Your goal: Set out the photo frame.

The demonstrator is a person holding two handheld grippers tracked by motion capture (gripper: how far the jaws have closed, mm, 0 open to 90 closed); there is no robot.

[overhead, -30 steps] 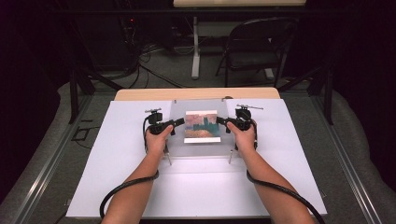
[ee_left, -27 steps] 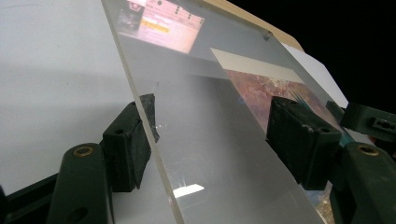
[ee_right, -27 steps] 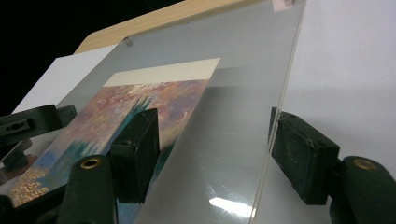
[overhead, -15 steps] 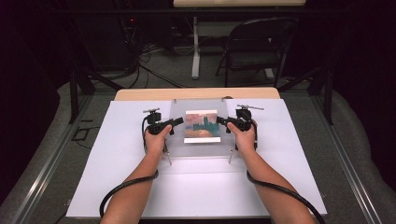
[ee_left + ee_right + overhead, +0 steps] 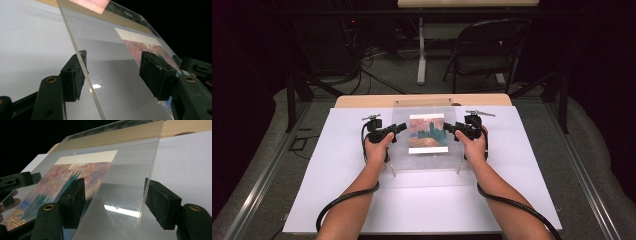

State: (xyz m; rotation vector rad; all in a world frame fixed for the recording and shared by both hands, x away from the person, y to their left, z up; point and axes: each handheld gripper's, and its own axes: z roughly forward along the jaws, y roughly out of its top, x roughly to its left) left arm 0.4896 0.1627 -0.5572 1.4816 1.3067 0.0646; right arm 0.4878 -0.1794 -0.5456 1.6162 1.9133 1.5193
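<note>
1. High view puts the clear acrylic panel [image 5: 424,137] at the middle of the white tabletop [image 5: 337,200], its far edge raised toward the wooden board [image 5: 362,101], with a painted print [image 5: 427,133] showing at its centre.
2. We see two small pegs [image 5: 393,171] under its near edge, so it seems to stand on legs rather than lie flat.
3. Our left claw [image 5: 401,127] straddles the panel's left edge; in the left gripper view one pad [image 5: 79,68] sits just beside the edge and the other [image 5: 156,72] stands off the face, so the jaws are wide and grip nothing.
4. Our right claw [image 5: 448,128] brackets the right edge likewise, pads [image 5: 75,200] apart from the sheet.
5. We judge the risk is uneven closing: if one claw bites first, the panel could twist, skid on the smooth tabletop, or slip out.
6. A shallow bite near the edge could also let it tip and drop the print.
</note>
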